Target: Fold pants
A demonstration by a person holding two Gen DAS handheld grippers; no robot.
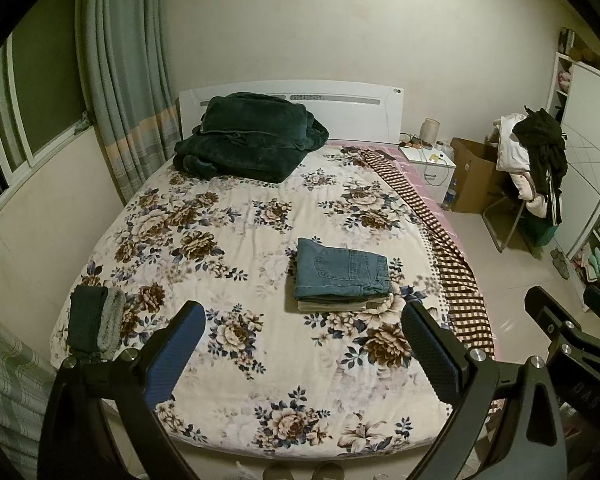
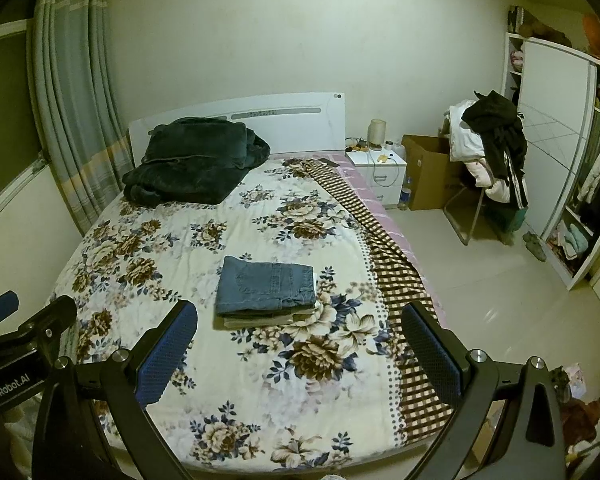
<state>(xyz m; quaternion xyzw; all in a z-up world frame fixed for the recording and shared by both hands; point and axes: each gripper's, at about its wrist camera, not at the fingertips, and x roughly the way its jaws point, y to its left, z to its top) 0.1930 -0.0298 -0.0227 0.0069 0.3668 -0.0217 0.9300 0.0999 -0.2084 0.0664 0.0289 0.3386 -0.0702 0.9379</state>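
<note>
The folded jeans (image 1: 342,270) lie on the bed (image 1: 260,384), a little right of its middle, as a neat blue rectangle with a back pocket facing up. They sit on top of a paler folded garment (image 1: 340,305) whose edge shows under their near side; in the right wrist view the same jeans (image 2: 266,282) rest on the same pale layer (image 2: 260,321). The left gripper (image 1: 304,354) hangs above the near end of the bed with its jaws spread wide and nothing between them, the blue pads (image 1: 176,354) facing each other across bare floral bedspread. The right gripper (image 2: 300,354) is likewise wide open and holds nothing, hovering over the near part of the bed, well short of the jeans. A dark green blanket (image 1: 248,136) is heaped by the white headboard (image 1: 352,114). A checked cloth (image 1: 432,232) runs along the bed's right edge. Near the bed's left corner lies a small dark and grey folded piece (image 1: 96,318). Beside the bed stand a white nightstand (image 1: 432,166), a cardboard box (image 1: 476,176) and a chair piled with clothes (image 1: 536,160).
</note>
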